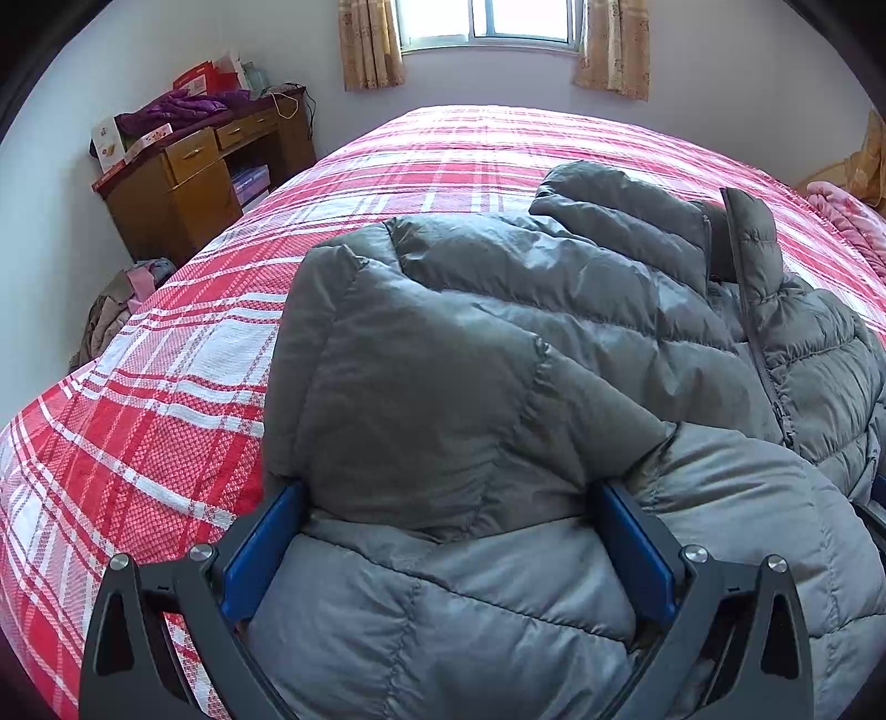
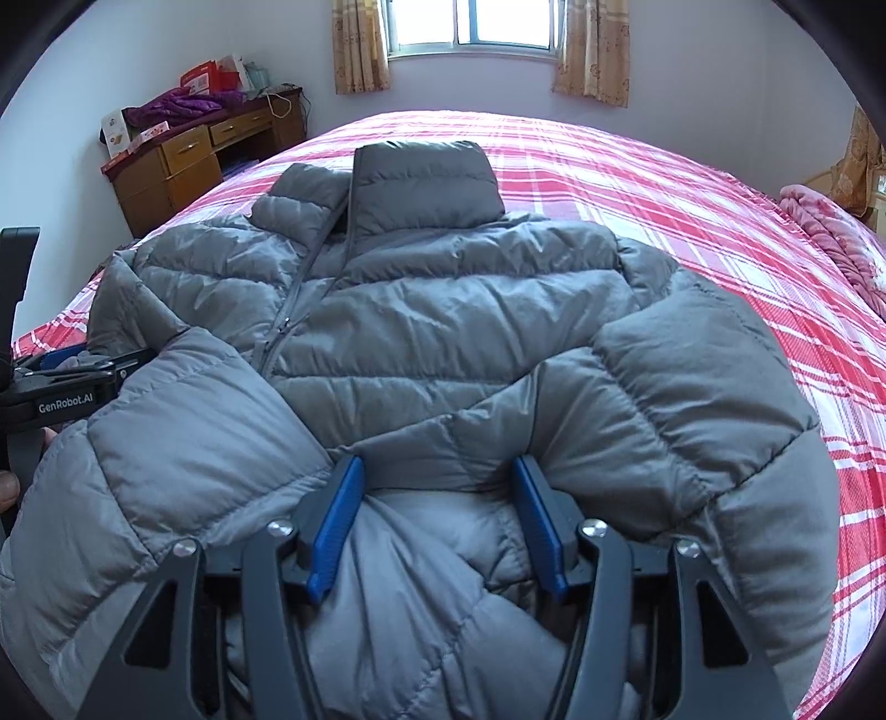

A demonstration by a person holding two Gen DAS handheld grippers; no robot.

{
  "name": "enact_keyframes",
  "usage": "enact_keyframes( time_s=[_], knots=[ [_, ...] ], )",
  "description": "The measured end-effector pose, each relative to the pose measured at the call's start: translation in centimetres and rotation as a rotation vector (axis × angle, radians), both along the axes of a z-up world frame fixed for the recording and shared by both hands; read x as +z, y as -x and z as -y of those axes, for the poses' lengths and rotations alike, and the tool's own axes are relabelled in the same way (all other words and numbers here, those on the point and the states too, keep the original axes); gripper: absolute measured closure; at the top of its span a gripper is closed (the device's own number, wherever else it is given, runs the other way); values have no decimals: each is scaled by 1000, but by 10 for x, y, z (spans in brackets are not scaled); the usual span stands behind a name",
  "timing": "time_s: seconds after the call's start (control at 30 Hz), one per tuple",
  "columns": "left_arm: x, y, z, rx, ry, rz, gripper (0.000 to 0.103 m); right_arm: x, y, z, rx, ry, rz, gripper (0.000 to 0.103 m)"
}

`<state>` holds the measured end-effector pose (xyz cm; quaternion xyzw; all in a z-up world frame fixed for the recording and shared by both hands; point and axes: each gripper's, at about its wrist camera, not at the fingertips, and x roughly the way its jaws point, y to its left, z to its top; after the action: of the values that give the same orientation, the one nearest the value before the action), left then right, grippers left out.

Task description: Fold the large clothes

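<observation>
On bed (image 2: 637, 183), one jacket (image 2: 443, 310), two tools

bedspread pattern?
Red, pink and white plaid bedspread; the right wrist view shows it best, behind the grey jacket.

A puffy grey jacket (image 1: 554, 343) lies on a bed (image 1: 166, 399) with a red and white checked cover. The left claw (image 1: 448, 493) has jacket fabric between its blue pads (image 1: 260, 548). A wooden desk (image 1: 183, 183) stands by the wall, near a window (image 1: 493, 22).
</observation>
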<state>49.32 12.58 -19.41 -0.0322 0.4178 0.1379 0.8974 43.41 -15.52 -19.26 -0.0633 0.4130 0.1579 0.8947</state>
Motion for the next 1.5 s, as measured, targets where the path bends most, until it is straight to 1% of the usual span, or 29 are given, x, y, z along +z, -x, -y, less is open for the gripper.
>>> enact_keyframes(
  time_s=[0.33, 0.4, 0.47, 0.5, 0.57, 0.63, 0.67, 0.73, 0.8, 0.87, 0.97, 1.0, 1.07, 1.13, 1.2, 1.3, 1.37, 1.43, 1.5],
  knots=[
    [0, -1, 0, 0, -4, 2, 1, -1, -1, 0, -3, 4, 5, 44],
    [3, -2, -2, -6, 10, -16, 1, -1, -1, -1, -3, 9, 7, 44],
    [11, 0, -4, -16, 23, -66, 1, -1, -2, 0, 0, 10, -1, 43],
    [22, 3, -6, -30, 34, -76, 1, 1, -2, -1, 8, 15, -10, 42],
    [47, 9, -9, -66, 54, -47, 1, 7, -4, -2, 33, 31, -38, 40],
    [73, 5, -11, -118, 69, -23, 1, 18, -8, 0, 54, 11, -64, 34],
    [80, 0, -13, -125, 72, -26, 1, 28, -12, 0, 63, -4, -61, 32],
    [92, -25, -19, -123, 95, -35, 1, 48, -23, -2, 60, -7, -36, 25],
    [95, -51, -25, -98, 122, -49, 1, 68, -46, -6, 45, -31, -30, 21],
    [94, -83, -31, -75, 141, -62, 1, 80, -70, -12, 39, -37, -27, 20],
    [90, -124, -38, -44, 207, -70, 1, 93, -108, -27, 17, 10, -14, 19],
    [88, -137, -41, -38, 225, -74, 1, 95, -120, -30, 9, 9, -18, 17],
    [85, -164, -43, -22, 294, -88, 1, 98, -141, -32, -10, 0, -19, 14],
    [79, -190, -41, -25, 332, -110, 1, 100, -165, -35, -42, 8, -19, 9],
    [71, -216, -36, -17, 307, -138, 1, 96, -193, -39, -58, 17, -42, 9],
    [59, -243, -27, -45, 297, -180, 1, 86, -220, -41, -73, 34, -73, 9],
    [52, -251, -23, -68, 313, -196, 1, 78, -231, -43, -71, 33, -106, 9],
    [46, -254, -19, -83, 300, -206, 1, 68, -239, -45, -58, 59, -131, 9],
    [43, -250, -17, -106, 305, -209, 1, 59, -244, -46, -47, 81, -145, 10]
  ],
)
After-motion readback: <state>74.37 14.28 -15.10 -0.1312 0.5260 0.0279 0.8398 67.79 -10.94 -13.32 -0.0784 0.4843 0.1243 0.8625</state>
